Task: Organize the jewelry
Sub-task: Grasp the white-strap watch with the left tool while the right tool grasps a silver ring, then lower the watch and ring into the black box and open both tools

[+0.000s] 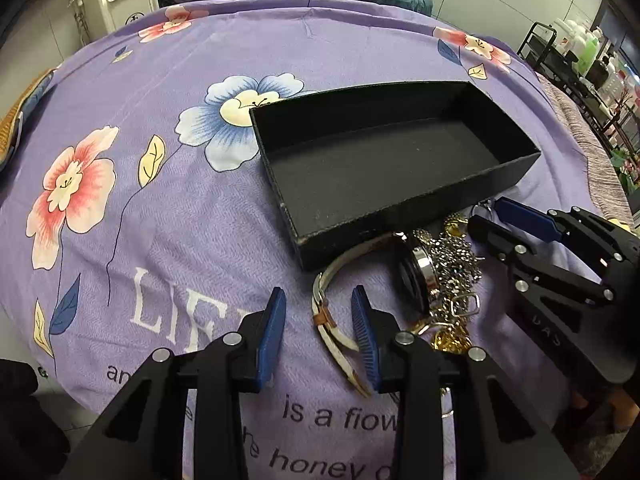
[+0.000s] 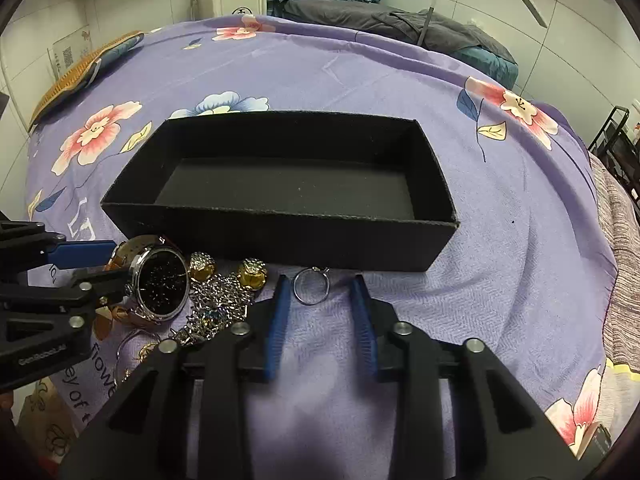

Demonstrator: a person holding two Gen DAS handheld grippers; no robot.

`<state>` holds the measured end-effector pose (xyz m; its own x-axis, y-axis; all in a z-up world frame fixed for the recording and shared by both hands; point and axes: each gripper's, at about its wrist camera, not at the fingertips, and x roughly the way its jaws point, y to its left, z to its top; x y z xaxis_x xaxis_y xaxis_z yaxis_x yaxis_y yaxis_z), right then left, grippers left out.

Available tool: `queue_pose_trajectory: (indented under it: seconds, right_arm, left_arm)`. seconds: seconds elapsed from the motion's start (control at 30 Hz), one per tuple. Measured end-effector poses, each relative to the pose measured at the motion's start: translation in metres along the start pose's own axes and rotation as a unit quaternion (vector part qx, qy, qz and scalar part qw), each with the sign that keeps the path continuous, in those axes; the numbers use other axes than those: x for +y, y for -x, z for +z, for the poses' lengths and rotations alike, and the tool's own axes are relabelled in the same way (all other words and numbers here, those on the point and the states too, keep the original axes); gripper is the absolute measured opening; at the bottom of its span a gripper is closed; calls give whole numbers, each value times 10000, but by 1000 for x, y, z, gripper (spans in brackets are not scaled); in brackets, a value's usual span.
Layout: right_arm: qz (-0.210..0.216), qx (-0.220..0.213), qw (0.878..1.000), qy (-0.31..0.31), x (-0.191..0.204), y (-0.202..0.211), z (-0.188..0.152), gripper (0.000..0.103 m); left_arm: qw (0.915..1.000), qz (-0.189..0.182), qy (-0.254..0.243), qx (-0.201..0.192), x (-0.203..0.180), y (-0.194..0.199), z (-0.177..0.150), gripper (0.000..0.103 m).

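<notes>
- A shallow black cardboard box [image 2: 248, 236], open-topped and with a dark matte floor, sits on a purple flower-printed cloth [image 2: 500, 240] spread over the surface.
- A tangle of jewelry [image 1: 452, 280] lies just in front of the box's near wall: a silver-cased watch [image 2: 164, 286] with a black, speckled dial, a heap of silver chain [image 2: 222, 304], and two gold, textured round pieces [image 2: 252, 272] beside it.
- The watch's pale strap [image 1: 334, 320], edged in brown with a tan loop, curves away from the pile across the cloth.
- A thin silver ring [image 2: 311, 287] with a small setting at its top lies alone on the cloth, close to the box wall and a little apart from the pile.
- The left gripper [image 1: 320, 320] points down at the strap, its blue pads apart; the strap runs between them, close to the right-hand pad [image 1: 366, 340], and whether it touches cannot be told.
- The right gripper [image 2: 320, 300] hovers at the ring, its blue ribbed pads apart on either side of it, neither one pressing the metal.
- No earlier picture shows the jaws' motion.
</notes>
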<state>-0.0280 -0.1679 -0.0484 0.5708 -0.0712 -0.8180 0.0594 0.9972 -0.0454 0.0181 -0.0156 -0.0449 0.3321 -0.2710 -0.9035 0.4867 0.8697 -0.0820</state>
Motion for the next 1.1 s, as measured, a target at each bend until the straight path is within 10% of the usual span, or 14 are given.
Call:
queue_pose_trajectory:
  seconds: [0.23, 1.1]
  right_arm:
    - [196, -79, 9997, -141, -5, 1, -1, 19]
    - [705, -722, 9941, -391, -7, 67, 12, 19]
  left_arm:
    - [9999, -60, 105, 33, 1, 0, 2, 10]
    - [9932, -438, -110, -1070, -12, 82, 23, 9]
